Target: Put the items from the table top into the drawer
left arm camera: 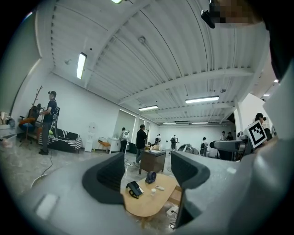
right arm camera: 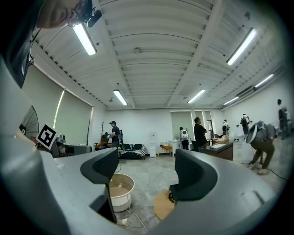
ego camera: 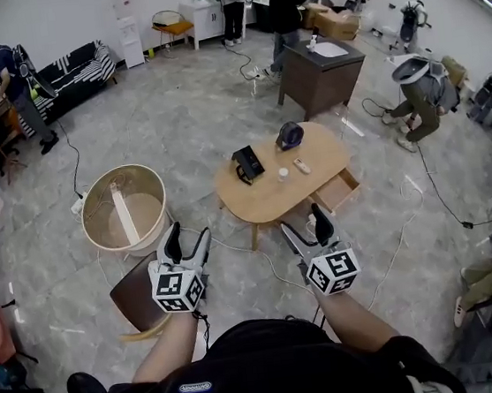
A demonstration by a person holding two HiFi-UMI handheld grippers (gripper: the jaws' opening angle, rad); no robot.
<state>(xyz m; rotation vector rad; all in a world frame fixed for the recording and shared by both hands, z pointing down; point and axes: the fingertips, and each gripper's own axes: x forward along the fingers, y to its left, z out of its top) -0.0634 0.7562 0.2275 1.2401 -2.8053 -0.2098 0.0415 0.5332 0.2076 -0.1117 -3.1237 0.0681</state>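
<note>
A round pale tub (ego camera: 125, 208) is seen at nine o'clock in the head view, standing on the floor well apart from the oval wooden table (ego camera: 265, 205). A brown chair (ego camera: 134, 296) is placed at six o'clock from the tub. The left gripper (ego camera: 188, 235) is held level above the chair's edge, at eight o'clock from the table. Its jaws are spread apart and nothing is gripped. In the left gripper view only the distant table is framed between them.

On the table top four things are laid out, none of them touched. A black telephone (ego camera: 247, 164) is set at ten o'clock from the table's middle. A small dark round fan (ego camera: 289, 134) stands at twelve o'clock, near the far rim. A little white cup (ego camera: 283, 174) is found close to the middle, and a small white oblong thing (ego camera: 301, 166) lies just beside it at two o'clock.

The right gripper (ego camera: 304, 222) is held level at six o'clock from the table. Its jaws are wide apart with nothing between them. In the right gripper view the tub and one edge of the table are seen through the gap.

The drawer (ego camera: 336, 191) is pulled open at four o'clock from the table, and nothing can be made out inside it.
</note>
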